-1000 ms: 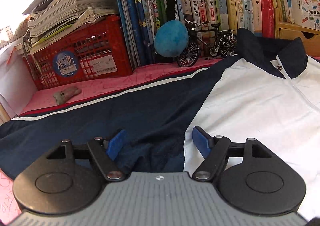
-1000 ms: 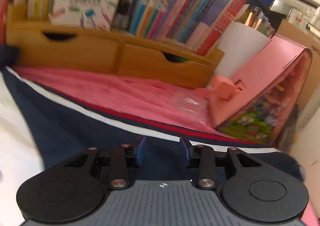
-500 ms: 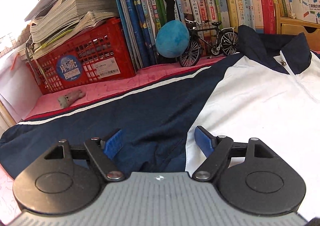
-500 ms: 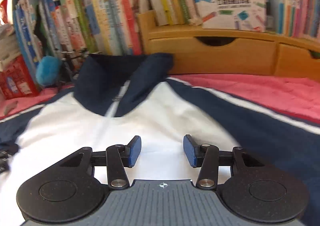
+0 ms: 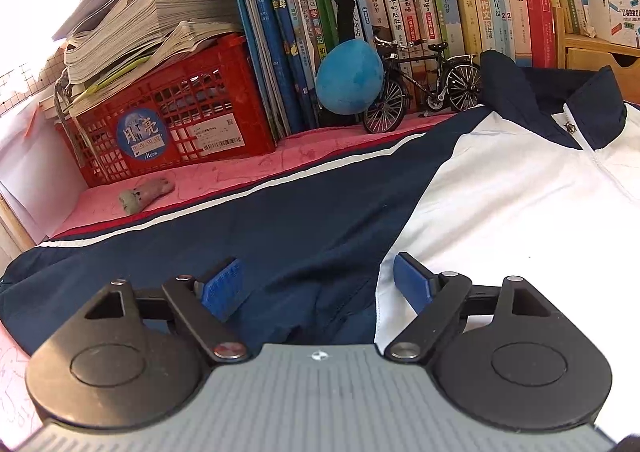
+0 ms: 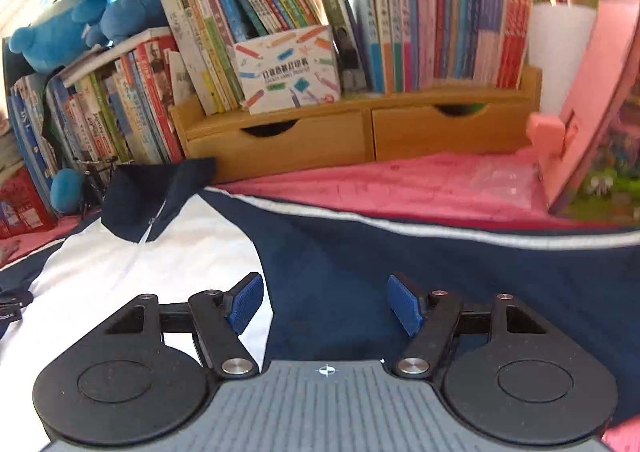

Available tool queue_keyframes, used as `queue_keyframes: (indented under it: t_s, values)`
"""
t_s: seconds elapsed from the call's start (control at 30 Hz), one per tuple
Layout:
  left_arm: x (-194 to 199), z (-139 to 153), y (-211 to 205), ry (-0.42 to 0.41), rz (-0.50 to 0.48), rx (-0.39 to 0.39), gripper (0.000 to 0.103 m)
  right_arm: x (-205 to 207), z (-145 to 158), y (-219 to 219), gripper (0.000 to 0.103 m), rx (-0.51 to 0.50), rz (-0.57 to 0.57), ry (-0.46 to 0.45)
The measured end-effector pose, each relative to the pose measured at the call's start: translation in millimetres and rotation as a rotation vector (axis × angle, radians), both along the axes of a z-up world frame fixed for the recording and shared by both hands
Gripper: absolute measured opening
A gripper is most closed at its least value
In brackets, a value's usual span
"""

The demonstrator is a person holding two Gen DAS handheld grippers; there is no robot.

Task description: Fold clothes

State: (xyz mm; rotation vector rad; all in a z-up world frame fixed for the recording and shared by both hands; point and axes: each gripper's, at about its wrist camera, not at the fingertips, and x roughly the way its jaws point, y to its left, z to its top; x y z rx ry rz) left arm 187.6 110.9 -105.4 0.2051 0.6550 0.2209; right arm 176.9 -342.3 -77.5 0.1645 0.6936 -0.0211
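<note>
Pink tabletop (image 5: 248, 172) before bookshelves; jacket (image 5: 500, 204) lies spread flat, sleeves out, collar toward the books. No fold made yet, by my reading. Left gripper (image 5: 318, 284) and right gripper (image 6: 325, 302) both spread, empty, over the sleeve seams.

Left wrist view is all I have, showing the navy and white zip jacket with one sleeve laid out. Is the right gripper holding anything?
Observer: No. The right gripper is open, over the navy and white zip jacket where white front meets navy.
Operator: Is the sleeve on that side folded in?
Observer: No, that navy sleeve lies spread out across the pink table cover.
Operator: Anything near it?
Observer: A clear plastic bag lies on the cover beyond the sleeve.
</note>
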Motion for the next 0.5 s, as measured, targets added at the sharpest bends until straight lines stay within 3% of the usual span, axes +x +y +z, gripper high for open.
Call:
queue_keyframes:
  t_s: [0.13, 0.17, 0.27, 0.3, 0.4, 0.5]
  values:
    - [0, 0, -1, 0.000, 0.001, 0.000, 0.085, -12, -15, -49, 0.070, -0.056, -0.276, 0.081]
    - [0, 0, -2, 0.000, 0.001, 0.000, 0.085, -23, -15, -63, 0.070, -0.031, -0.354, 0.059]
    - [1, 1, -2, 0.000, 0.004, -0.009, 0.085, -76, -6, -97, 0.073, 0.044, -0.550, -0.124]
    - [1, 1, -2, 0.000, 0.005, -0.014, 0.085, -89, -7, -110, 0.078, 0.047, -0.619, -0.165]
    - [1, 1, 2, 0.004, 0.010, -0.048, 0.087, -105, -18, -157, 0.082, 0.064, -0.803, -0.159]
    - [2, 1, 5, 0.007, 0.018, -0.070, 0.089, -119, -31, -195, 0.082, 0.168, -0.897, -0.128]
